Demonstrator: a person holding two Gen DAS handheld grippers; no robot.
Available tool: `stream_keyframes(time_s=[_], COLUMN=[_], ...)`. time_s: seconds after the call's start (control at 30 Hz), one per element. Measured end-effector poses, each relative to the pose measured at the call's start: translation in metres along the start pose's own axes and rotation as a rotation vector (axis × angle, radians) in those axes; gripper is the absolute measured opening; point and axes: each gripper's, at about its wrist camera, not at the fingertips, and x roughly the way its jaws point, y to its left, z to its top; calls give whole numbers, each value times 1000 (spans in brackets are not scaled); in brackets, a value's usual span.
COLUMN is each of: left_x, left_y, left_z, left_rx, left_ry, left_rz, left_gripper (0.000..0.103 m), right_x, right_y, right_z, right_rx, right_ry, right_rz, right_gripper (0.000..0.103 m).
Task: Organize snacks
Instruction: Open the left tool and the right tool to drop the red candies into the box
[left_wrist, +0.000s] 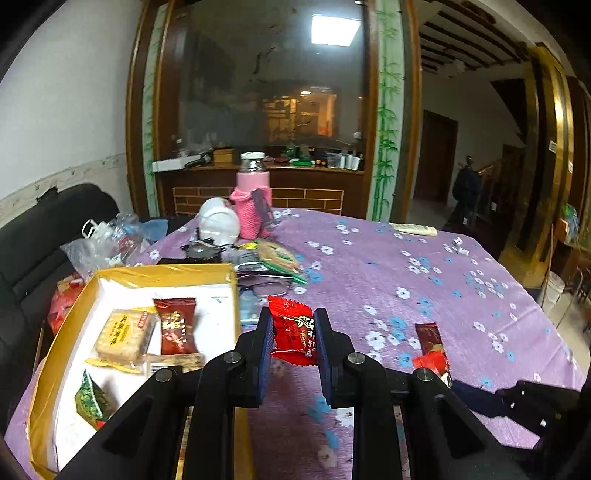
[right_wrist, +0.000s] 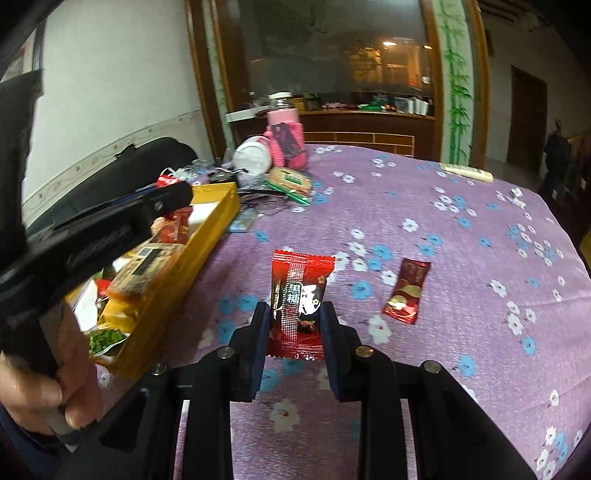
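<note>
Gripping light, crinkly foil sachets by their flat middles | left gripper (left_wrist: 293, 334) clamped on bright red snack packet (left_wrist: 291, 332), frame centre | right gripper (right_wrist: 295, 321) clamped on dark red packet (right_wrist: 299, 295) | yellow cardboard box (left_wrist: 122, 275) lower left, likely destination

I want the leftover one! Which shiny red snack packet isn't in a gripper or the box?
The long dark-red packet lying flat on the purple flowered cloth. The other loose red packets are each clamped in a gripper, and the rest sit in the yellow box.
</note>
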Motion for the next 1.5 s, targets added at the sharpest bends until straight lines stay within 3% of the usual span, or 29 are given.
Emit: stream_keyframes(time_s=[0.27, 0.43, 0.73, 1.0, 1.1, 1.5], left_x=[-18, -18, -7, 20, 20, 19], left_y=[41, 86, 153, 153, 152, 146], left_z=[2, -8, -29, -43, -43, -43], left_rx=[-64, -123, -235, -252, -241, -196], left_ry=[1, 55, 123, 202, 196, 182], left_rz=[37, 60, 117, 61, 76, 120], left_gripper=[22, 22, 22, 22, 22, 22], right_x=[-6, -11, 4, 31, 42, 53], right_y=[8, 22, 79, 135, 145, 146], right_z=[1, 4, 11, 8, 1, -15], right_rx=[-3, -1, -13, -88, -109, -147], right_ry=[-16, -3, 99, 172, 175, 192], right_rz=[15, 57, 245, 322, 330, 322], right_gripper=[26, 26, 27, 27, 27, 27])
